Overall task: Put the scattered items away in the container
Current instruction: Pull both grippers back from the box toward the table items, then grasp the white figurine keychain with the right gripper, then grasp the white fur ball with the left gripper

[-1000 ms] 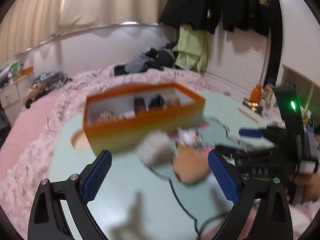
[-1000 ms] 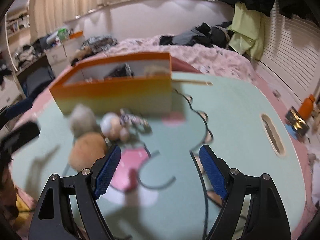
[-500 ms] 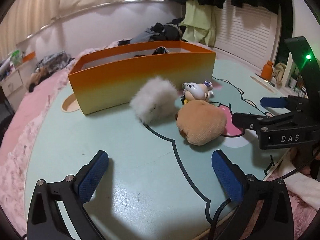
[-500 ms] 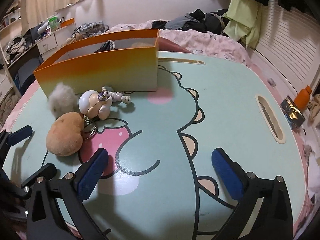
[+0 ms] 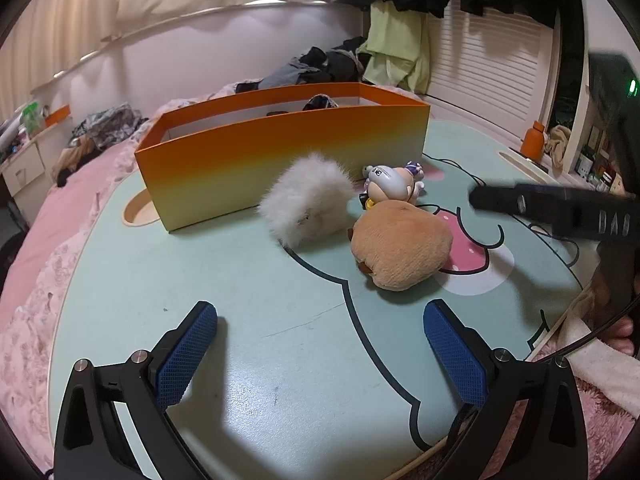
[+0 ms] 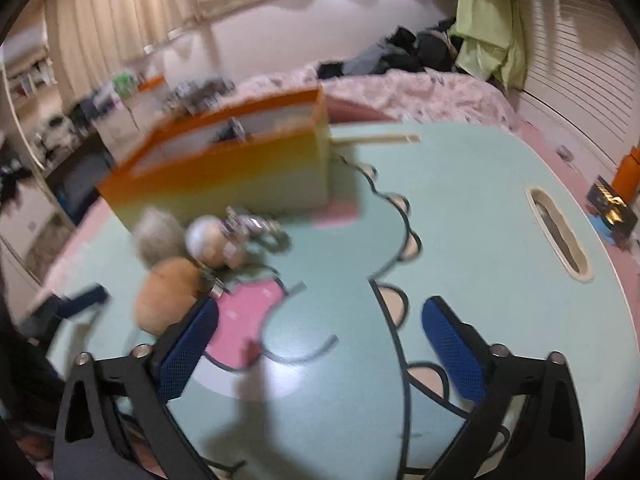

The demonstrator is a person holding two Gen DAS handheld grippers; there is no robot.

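The left gripper point(image 5: 320, 354) hovers low over the surface point(image 5: 260, 360), jaws spread wide and holding nothing, aimed at the box point(image 5: 280, 160). The right gripper point(image 6: 320, 354) is likewise wide open and empty, angled toward the box from its other side; its view is blurred. In front of the box lie a white puff point(image 5: 308, 200), a tan plush point(image 5: 400, 246) and a small figure point(image 5: 394, 184), touching one another.
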